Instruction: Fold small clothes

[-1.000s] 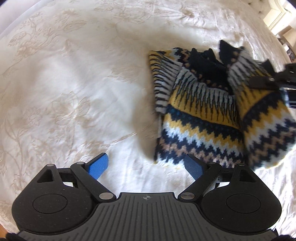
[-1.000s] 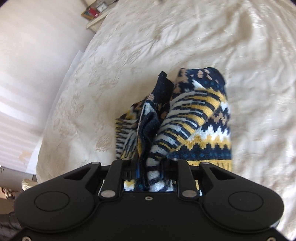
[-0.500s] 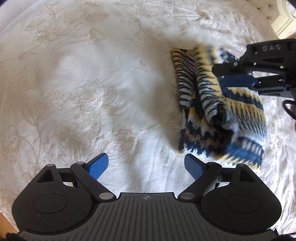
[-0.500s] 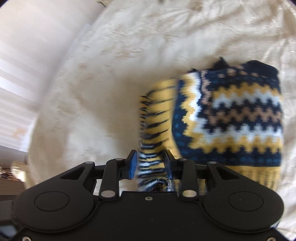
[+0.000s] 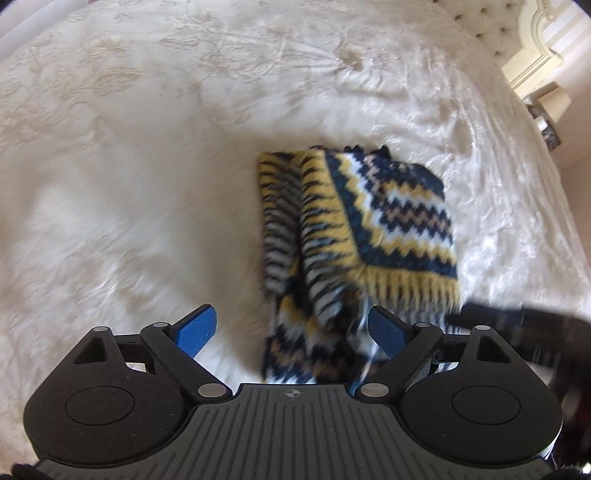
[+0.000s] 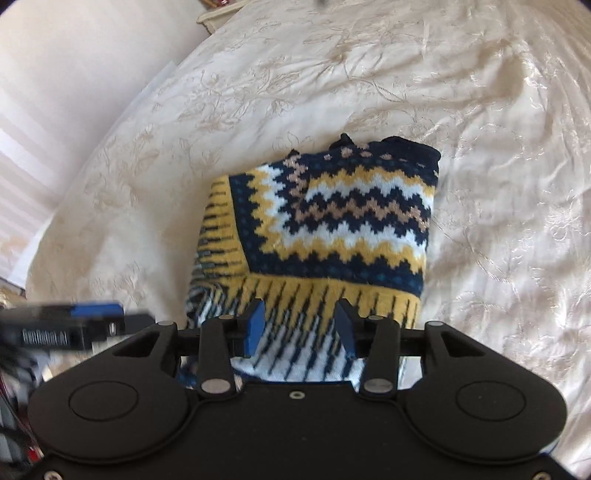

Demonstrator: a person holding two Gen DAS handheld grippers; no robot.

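A small knitted sweater (image 5: 373,229) (image 6: 332,225) with navy, yellow, white and tan zigzags lies folded on a cream embroidered bedspread (image 5: 147,166). My left gripper (image 5: 291,328) hangs open just above the sweater's near end; nothing is held between its blue pads. My right gripper (image 6: 299,326) hovers over the sweater's striped hem, its jaws opening; the knit lies under the gap and the pads do not press it. The right gripper shows as a dark blur at the right edge (image 5: 517,325) of the left wrist view. The left gripper (image 6: 74,325) appears at the left of the right wrist view.
The bedspread (image 6: 480,147) spreads wide on all sides of the sweater. A tufted headboard (image 5: 487,33) and a bedside shelf (image 5: 546,110) lie at the far right. A pale wall (image 6: 55,92) runs along the bed's left edge.
The right gripper carried the lifted part of the sweater over and laid it flat, then let go as its jaws parted. The left gripper stayed open and shifted closer over the sweater.
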